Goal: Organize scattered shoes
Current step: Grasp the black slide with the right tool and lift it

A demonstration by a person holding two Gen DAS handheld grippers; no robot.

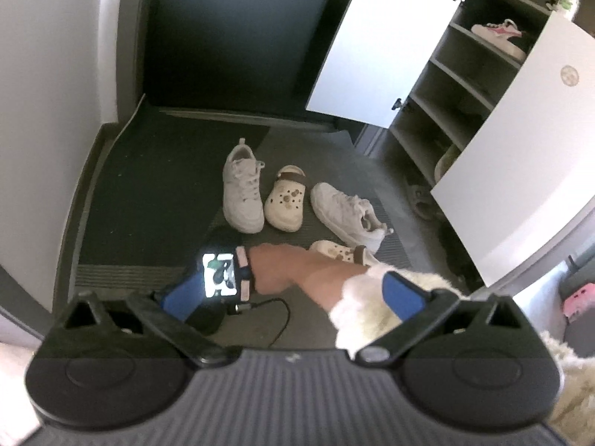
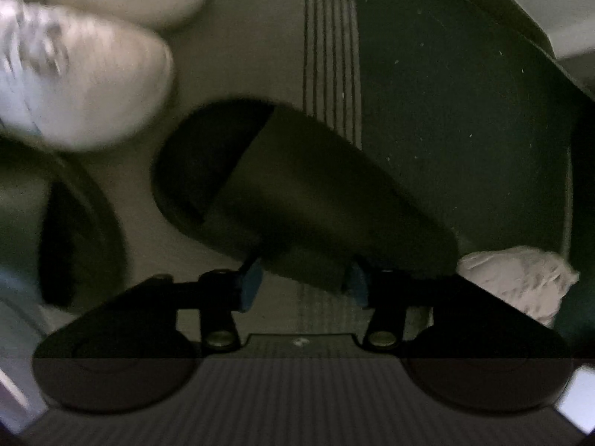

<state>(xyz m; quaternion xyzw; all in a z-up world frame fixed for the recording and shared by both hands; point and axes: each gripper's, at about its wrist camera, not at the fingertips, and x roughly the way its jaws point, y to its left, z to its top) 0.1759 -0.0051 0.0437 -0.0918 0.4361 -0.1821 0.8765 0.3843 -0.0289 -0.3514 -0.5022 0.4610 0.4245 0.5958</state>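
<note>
In the left wrist view, two white sneakers and two cream clogs lie scattered on the dark mat. My left gripper is open and empty, held high above them. The person's right hand holds the right gripper low over the mat. In the right wrist view, my right gripper has its blue pads on either side of the heel of a black slipper. A second black slipper lies at left, a white sneaker beyond.
An open shoe cabinet with white doors stands at right; a pink-and-white sneaker sits on an upper shelf. A crumpled white thing lies on the mat at right. A dark door is at the back.
</note>
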